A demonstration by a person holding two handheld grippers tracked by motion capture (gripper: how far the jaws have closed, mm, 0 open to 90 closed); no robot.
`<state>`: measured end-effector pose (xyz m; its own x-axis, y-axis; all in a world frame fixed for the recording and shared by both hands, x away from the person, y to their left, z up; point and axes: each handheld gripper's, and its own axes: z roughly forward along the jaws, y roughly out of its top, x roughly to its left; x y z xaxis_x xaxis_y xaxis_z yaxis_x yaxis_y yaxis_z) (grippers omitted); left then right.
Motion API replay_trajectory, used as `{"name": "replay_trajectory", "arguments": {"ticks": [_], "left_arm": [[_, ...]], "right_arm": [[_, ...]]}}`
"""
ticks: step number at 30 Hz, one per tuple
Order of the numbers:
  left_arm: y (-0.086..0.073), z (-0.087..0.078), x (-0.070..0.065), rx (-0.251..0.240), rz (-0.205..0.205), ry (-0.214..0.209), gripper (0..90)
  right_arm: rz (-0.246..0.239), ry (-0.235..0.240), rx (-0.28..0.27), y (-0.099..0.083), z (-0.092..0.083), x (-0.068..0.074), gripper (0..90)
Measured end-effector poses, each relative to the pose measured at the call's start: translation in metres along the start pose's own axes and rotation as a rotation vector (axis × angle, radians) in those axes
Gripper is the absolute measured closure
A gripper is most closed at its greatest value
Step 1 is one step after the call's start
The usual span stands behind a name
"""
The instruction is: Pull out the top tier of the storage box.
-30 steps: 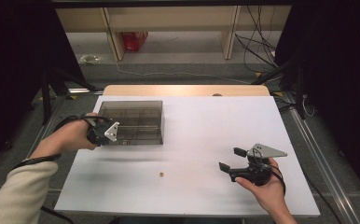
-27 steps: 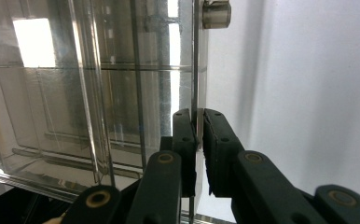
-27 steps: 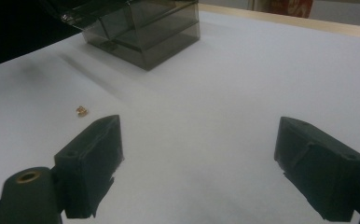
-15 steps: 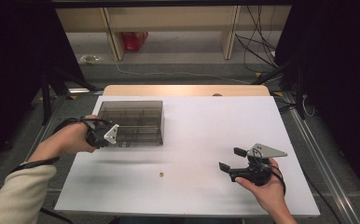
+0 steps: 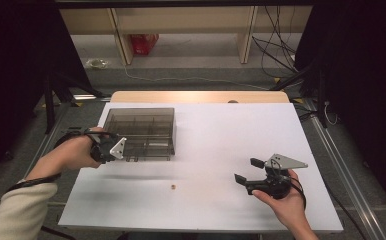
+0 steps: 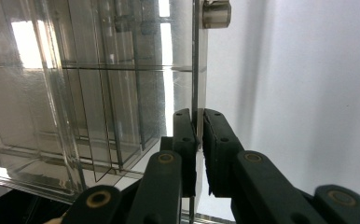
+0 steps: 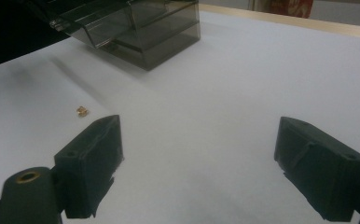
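Note:
A smoky clear compartment box (image 5: 140, 131) stands at the left of the white table (image 5: 231, 130). My left gripper (image 5: 121, 148) is at its near left corner. In the left gripper view, that gripper (image 6: 199, 135) is shut on a thin clear edge panel of the box (image 6: 99, 93), pinched between both pads. My right gripper (image 5: 248, 170) rests near the front right, held in a hand. Its jaws stand wide open over bare table (image 7: 197, 163) with nothing between them. A tiny brass piece (image 5: 172, 187) lies loose between the two grippers, left of the right gripper's jaws (image 7: 81, 111).
A wooden strip (image 5: 196, 96) borders the table's far edge, with floor, cables and shelf legs beyond. The box (image 7: 141, 28) sits far ahead of the right gripper. Dark curtains flank both sides.
The left hand has edged slightly toward the near side while keeping its pinch on the box. The right hand has not moved.

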<state>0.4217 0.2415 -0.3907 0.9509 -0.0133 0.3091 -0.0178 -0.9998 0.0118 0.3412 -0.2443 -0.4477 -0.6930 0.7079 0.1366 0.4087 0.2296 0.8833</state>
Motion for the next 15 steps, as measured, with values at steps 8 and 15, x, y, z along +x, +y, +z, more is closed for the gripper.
{"name": "replay_trajectory", "arguments": {"ticks": [8, 15], "left_arm": [[0.0006, -0.0008, -0.0048, 0.005, 0.001, -0.003, 84.0], [0.0002, -0.0017, -0.009, 0.005, 0.009, -0.003, 84.0]], "right_arm": [[0.0, 0.0, -0.001, 0.0, -0.0001, -0.0001, 16.0], [0.001, -0.001, 0.0, -0.0001, -0.0001, -0.0001, 16.0]]}}
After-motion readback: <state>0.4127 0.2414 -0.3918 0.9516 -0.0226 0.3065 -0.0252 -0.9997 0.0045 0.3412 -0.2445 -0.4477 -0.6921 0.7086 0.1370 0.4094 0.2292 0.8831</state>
